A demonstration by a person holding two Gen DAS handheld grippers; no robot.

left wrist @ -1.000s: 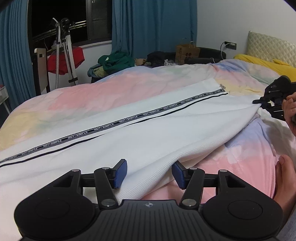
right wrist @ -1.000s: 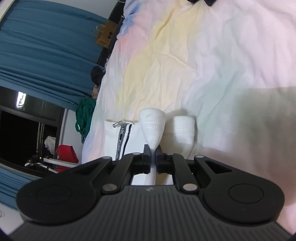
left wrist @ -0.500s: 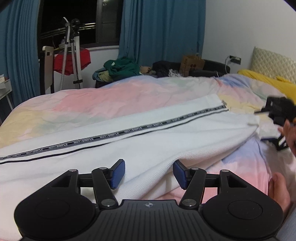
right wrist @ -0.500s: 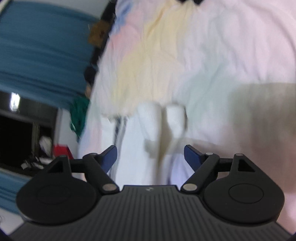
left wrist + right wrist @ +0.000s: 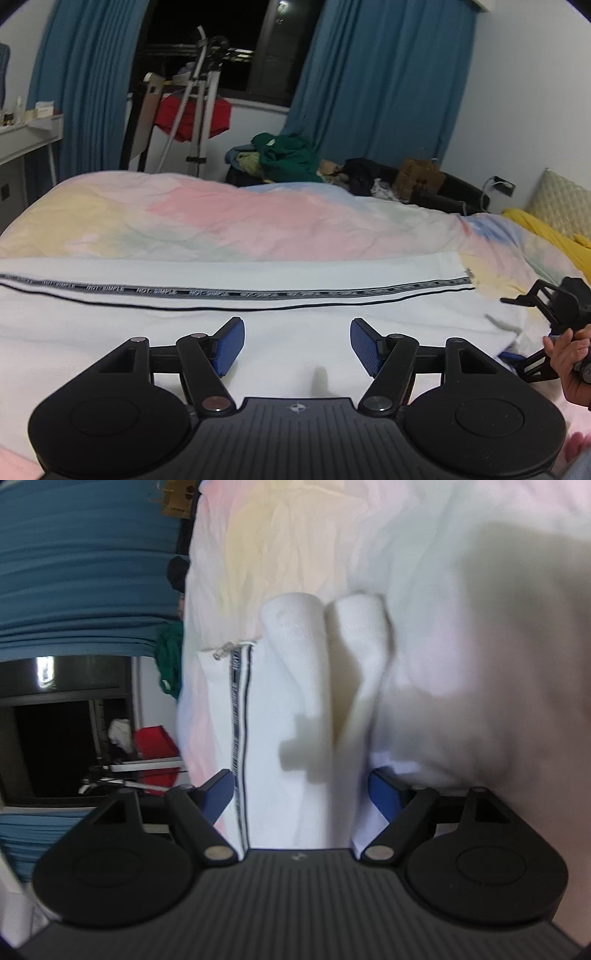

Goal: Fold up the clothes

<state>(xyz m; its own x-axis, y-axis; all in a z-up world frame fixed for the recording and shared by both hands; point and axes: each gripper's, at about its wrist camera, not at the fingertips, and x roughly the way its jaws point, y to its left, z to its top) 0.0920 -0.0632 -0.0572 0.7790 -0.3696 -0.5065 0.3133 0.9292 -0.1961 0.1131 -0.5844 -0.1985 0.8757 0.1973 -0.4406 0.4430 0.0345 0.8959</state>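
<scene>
Bedroom at night: dark window (image 5: 207, 48) flanked by blue curtains (image 5: 373, 92), pale wall (image 5: 524, 99) with a power socket (image 5: 504, 185). Bed (image 5: 229, 218) under a pastel pink, yellow and blue duvet, padded headboard (image 5: 561, 206) at right. White desk (image 5: 26, 136) at left, tripod stand (image 5: 195, 122) draped with red cloth (image 5: 192, 118), heaped clothes (image 5: 288, 158), cardboard box (image 5: 419, 179).

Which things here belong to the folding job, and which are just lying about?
Job: white garment, left tool, right tool, bed.
Lying about: green clothes, red cloth, cardboard box, tripod.
</scene>
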